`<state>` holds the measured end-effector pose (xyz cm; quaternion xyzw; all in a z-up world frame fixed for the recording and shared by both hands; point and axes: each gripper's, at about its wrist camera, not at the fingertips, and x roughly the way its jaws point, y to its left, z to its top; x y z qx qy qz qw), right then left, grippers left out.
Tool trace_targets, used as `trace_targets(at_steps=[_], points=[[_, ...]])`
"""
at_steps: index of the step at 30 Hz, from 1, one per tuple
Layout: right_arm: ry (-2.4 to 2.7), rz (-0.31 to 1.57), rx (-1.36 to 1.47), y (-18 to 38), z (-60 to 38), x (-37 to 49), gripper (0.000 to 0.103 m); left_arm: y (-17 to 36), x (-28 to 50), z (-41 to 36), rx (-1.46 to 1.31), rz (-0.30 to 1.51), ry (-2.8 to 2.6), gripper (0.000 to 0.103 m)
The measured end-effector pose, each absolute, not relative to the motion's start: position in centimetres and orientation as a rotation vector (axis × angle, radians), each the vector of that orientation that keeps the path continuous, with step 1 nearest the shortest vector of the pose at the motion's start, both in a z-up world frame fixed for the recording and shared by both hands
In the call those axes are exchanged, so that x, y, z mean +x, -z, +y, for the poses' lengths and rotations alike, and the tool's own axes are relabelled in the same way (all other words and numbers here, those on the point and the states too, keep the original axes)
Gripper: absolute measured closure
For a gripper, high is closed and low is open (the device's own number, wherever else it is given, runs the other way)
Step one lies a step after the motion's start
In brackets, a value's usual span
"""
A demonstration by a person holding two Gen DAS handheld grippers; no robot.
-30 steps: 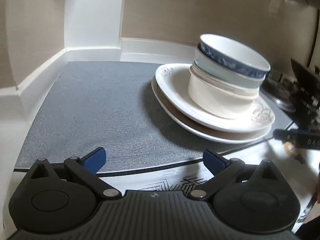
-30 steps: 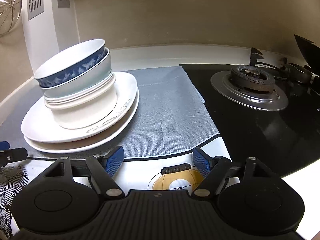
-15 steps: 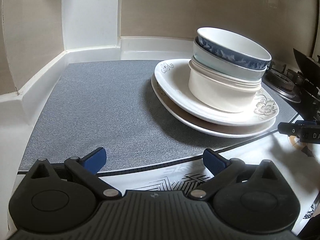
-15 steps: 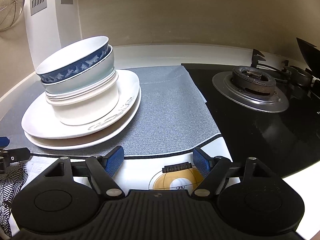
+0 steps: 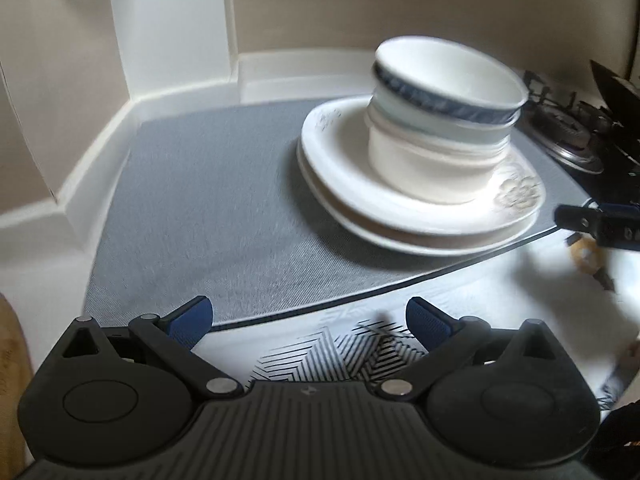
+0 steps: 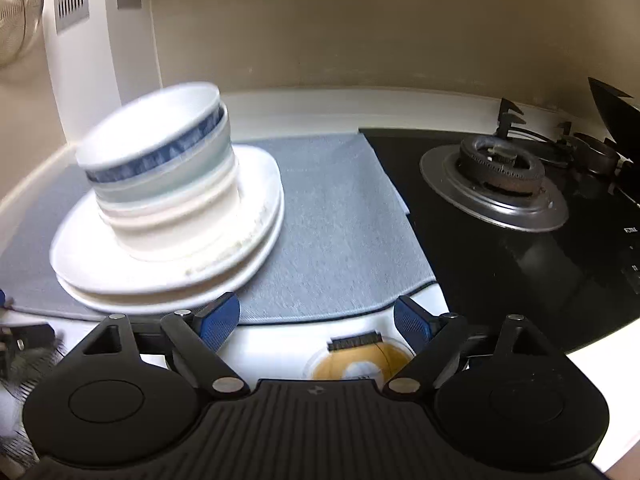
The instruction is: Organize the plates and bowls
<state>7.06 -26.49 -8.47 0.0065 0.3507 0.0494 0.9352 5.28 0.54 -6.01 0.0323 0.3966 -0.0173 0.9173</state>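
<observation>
A: Where is the stack found?

B: Three nested bowls (image 5: 436, 128) are seen on two stacked plates (image 5: 400, 216), set on the grey mat (image 5: 192, 216) near its front edge; open mat is left toward the white wall corner (image 5: 160, 92).

A: And to the other side?

B: A strip of mat is left before the black hob (image 6: 540, 260).

A: The jaws?

B: The left gripper (image 5: 307, 320) and right gripper (image 6: 316, 322) are both held spread, nothing gripped.

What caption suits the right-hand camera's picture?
Open right gripper faces stacked bowls on plates, gas burner alongside.
</observation>
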Motion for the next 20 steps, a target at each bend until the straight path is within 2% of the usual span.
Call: trace_targets(at_steps=[13, 20], points=[[-0.130, 0.811, 0.006, 1.8, -24.3, 7.7, 0.012, 0.7, 5.1, -3.7, 0.057, 0.818, 0.137, 0.000], [-0.146, 0.870, 0.027, 1.9, -24.0, 7.6, 0.011, 0.3, 5.8, -4.6, 0.023, 0.807, 0.156, 0.000]])
